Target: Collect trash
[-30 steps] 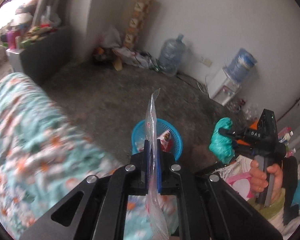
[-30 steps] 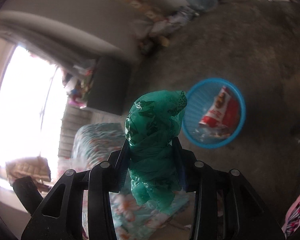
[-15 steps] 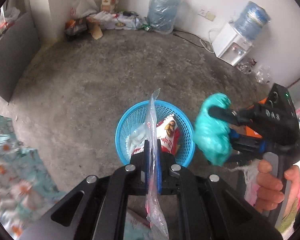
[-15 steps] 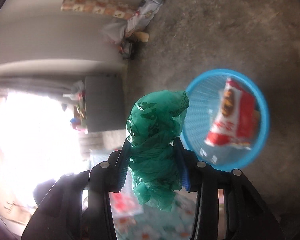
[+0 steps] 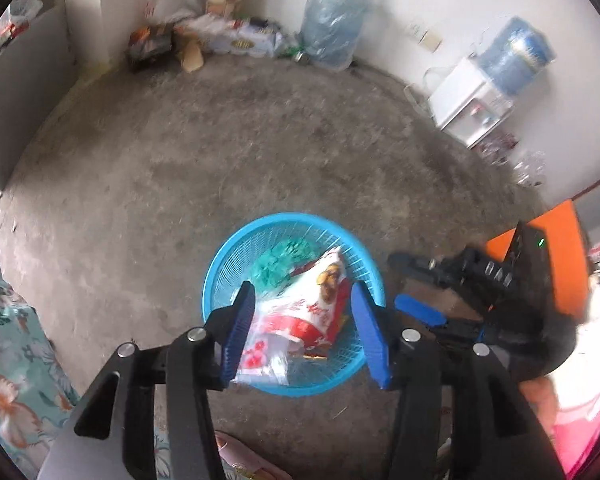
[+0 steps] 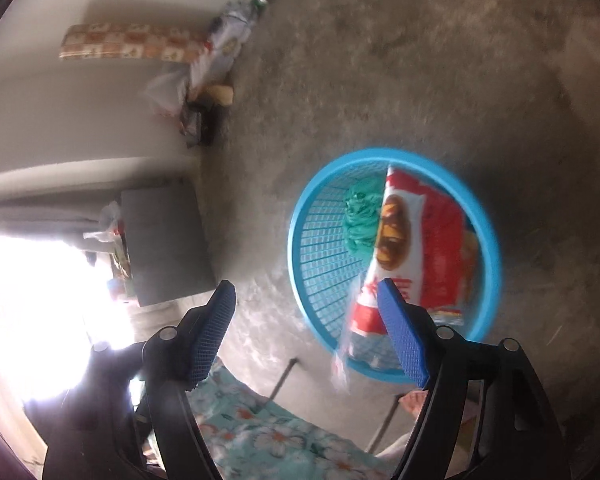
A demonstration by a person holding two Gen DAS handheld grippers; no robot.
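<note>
A blue mesh basket [image 5: 220, 264] stands on the concrete floor; it also shows in the right wrist view [image 6: 324, 248]. Inside lie a crumpled green plastic bag [image 5: 280, 264] [image 6: 360, 216], a red and white snack packet [image 5: 320, 300] [image 6: 428, 248] and a clear wrapper with red print [image 5: 264, 356] [image 6: 350, 344]. My left gripper [image 5: 304, 334] is open and empty just above the basket. My right gripper [image 6: 306, 334] is open and empty above the basket's near rim; it shows at the right of the left wrist view [image 5: 420, 292].
A floral blanket [image 5: 8, 360] lies at the left. Two water jugs [image 5: 332, 16], a white dispenser [image 5: 472, 100] and piled bags [image 5: 204, 36] stand along the far wall. A grey cabinet [image 6: 164, 240] stands by the bright window.
Both grippers have opened. The green bag has dropped from the right gripper and the clear wrapper from the left gripper into the basket.
</note>
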